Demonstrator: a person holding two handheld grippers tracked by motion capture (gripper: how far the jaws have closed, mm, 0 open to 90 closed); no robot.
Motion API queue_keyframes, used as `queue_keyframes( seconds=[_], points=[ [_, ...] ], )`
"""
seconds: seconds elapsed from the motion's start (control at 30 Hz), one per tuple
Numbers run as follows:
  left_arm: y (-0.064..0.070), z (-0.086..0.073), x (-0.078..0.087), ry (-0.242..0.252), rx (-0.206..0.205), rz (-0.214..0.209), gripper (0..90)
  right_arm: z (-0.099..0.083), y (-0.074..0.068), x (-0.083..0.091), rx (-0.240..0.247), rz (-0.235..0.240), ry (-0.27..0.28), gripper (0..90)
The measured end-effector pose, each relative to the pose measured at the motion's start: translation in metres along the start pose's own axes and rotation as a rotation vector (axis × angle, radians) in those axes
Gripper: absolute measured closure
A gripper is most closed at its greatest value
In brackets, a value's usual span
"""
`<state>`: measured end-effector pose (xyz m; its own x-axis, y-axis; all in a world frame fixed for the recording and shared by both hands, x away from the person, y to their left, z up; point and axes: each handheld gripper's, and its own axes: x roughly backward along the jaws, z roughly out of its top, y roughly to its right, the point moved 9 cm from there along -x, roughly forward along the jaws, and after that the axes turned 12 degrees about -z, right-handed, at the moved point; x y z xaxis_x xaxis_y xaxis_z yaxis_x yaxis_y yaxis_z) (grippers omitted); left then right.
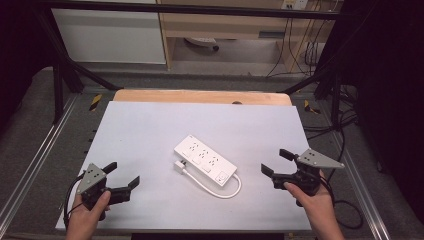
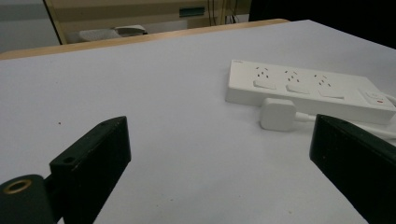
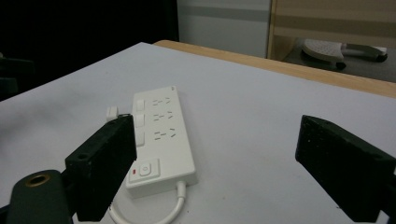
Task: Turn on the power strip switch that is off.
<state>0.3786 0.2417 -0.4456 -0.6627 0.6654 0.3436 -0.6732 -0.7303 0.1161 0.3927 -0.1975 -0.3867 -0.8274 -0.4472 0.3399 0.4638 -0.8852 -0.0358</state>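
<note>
Both grippers sit at the near edge of the table (image 1: 150,125), one in each hand: the left gripper (image 1: 121,178) at the near left corner and the right gripper (image 1: 280,162) at the near right, each with its two black jaws spread wide and nothing between them. Between the two, a little farther in and near the middle of the white tabletop, lies one white power strip (image 1: 205,158), set on a slant and well apart from both grippers. It carries three socket groups in a row, three small switches beside them and one larger button with a red mark at the cable end. One white cable (image 1: 220,192) leaves that end, loops round toward the near side and runs back to one white plug (image 1: 178,165) lying flat just beside the strip's near long edge. Past the table's wooden far edge stand pale cabinets and hanging dark cables.
</note>
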Motion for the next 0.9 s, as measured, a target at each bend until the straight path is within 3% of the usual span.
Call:
queue_keyframes(
  seconds=[0.7, 0.9],
  points=[
    [0.001, -0.001, -0.001, -0.006, -0.001, -0.001, 5.4, 0.008, -0.023, -0.011, 0.029, 0.064, 0.005, 23.4],
    [0.001, -0.001, -0.001, -0.006, -0.001, -0.004, 5.4, 0.011, -0.031, -0.016, 0.046, 0.081, 0.007, 31.0]
  ],
)
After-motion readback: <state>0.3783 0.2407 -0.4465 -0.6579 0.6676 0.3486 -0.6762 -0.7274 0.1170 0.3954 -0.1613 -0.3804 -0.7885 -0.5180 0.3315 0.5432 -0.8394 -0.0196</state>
